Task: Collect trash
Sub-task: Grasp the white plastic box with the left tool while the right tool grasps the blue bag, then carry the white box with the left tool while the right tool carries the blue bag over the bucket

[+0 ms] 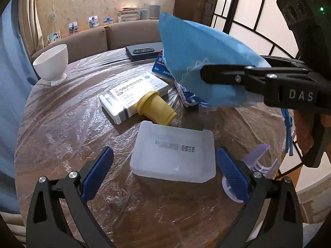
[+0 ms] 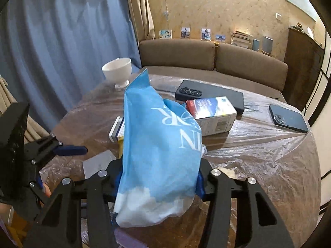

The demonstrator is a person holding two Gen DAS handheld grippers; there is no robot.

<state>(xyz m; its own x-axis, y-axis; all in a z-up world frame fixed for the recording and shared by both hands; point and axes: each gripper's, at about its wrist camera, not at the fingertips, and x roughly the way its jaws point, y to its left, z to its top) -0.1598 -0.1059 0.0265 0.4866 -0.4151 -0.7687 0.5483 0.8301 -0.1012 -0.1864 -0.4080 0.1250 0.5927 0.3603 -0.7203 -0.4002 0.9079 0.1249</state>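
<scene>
Two grippers are in play: our right gripper [image 2: 158,183] is clamped on the blue bag [image 2: 159,155], which rises toward twelve o'clock above the table [image 2: 269,157]; our left gripper [image 1: 165,170] gapes wide around the white plastic lid [image 1: 173,155], fingers [image 1: 97,173] apart from it at nine and three o'clock.

We see the soft blue printed bag [image 2: 159,155] covering the white medicine carton [image 2: 116,128] and its own lettering partly folded away.
</scene>
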